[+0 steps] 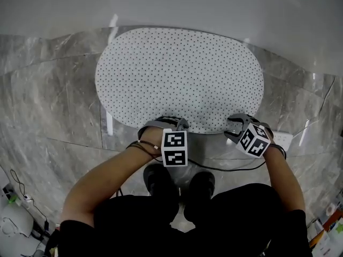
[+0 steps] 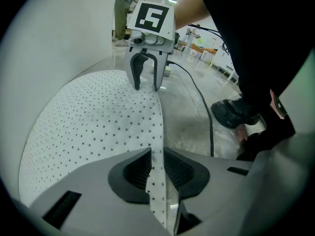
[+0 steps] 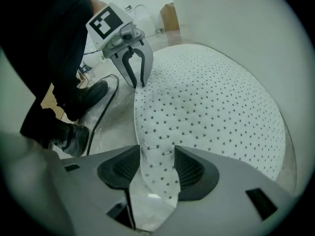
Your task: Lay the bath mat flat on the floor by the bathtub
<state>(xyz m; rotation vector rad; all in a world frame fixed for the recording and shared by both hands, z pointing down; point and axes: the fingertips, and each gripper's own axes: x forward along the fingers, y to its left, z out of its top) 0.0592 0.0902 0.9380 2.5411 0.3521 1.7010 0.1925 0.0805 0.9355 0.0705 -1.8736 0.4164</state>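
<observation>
The white oval bath mat point(image 1: 179, 76) with small black dots lies spread on the marble floor against the white bathtub wall point(image 1: 214, 4). Both grippers are at its near edge. My left gripper point(image 1: 171, 123) has the mat's rim point(image 2: 153, 132) standing loosely between its narrowly parted pads in the left gripper view point(image 2: 156, 168). My right gripper point(image 1: 238, 123) is open wider, and a lifted flap of the mat's edge point(image 3: 157, 166) lies slack between its pads point(image 3: 156, 170). Each gripper shows in the other's view, tips down at the mat's edge: the right gripper point(image 2: 146, 85) and the left gripper point(image 3: 137, 80).
The person's black shoes point(image 1: 179, 183) stand just behind the grippers on the grey marble floor point(image 1: 48, 100). A black cable point(image 1: 225, 167) runs across the floor beside them. Small clutter sits at the lower left point(image 1: 13, 218), and a cardboard box point(image 3: 170, 14) stands far off.
</observation>
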